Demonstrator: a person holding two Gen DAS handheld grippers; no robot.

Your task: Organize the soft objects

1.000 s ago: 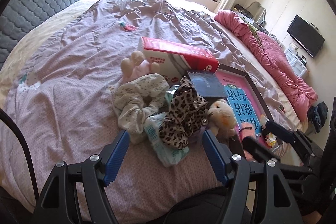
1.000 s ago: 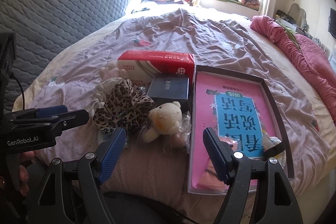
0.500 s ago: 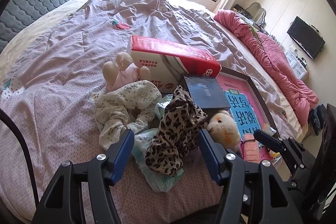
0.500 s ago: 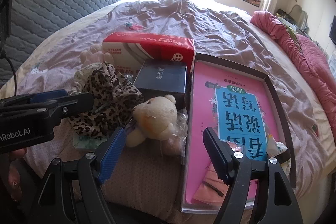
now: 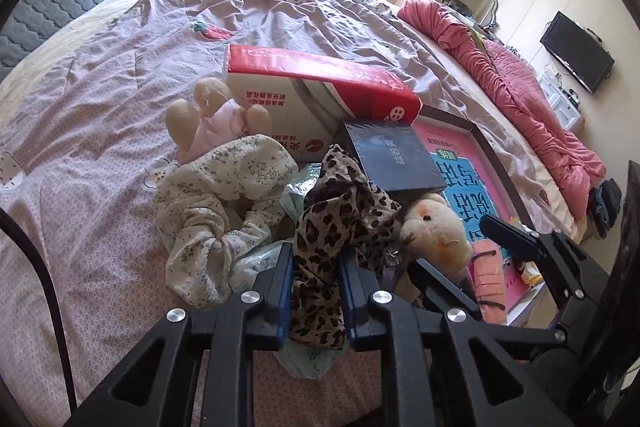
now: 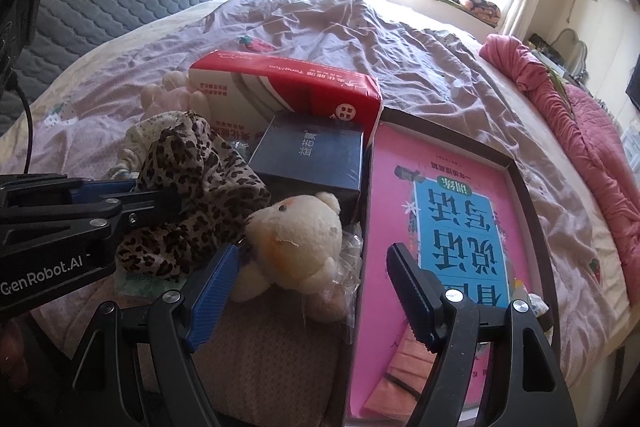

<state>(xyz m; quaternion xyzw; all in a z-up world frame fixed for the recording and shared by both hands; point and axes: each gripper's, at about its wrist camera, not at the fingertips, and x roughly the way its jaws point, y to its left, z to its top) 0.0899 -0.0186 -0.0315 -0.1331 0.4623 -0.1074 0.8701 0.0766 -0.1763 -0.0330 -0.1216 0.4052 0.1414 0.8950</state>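
The left tool [image 5: 314, 277] is seen low in the centre of the left wrist frame, clenched on the leopard-print cloth [image 5: 340, 223], whose fabric is pinched between the two blue pads and hangs below them. In the right wrist frame the same tool [image 6: 160, 195] is seen entering level from the left edge, with the leopard-print cloth bunched over its tip. The right tool [image 6: 308, 291] is held low at the bottom centre of its frame, released, jaws wide apart; the cream plush bear [image 6: 296, 243] lies just beyond its left pad and the pink book [image 6: 440, 227] just beyond its right pad. The pink book is laid in a dark-rimmed box lid [image 6: 532, 211]. Left of centre in the left wrist frame the floral cloth [image 5: 224, 203] is crumpled on the bed [image 5: 80, 155], touching the leopard-print cloth. Behind, a second plush toy [image 5: 212, 119] leans against the red-and-white tissue pack [image 5: 316, 87], and a dark blue box [image 5: 392, 155] is propped beside the pack.
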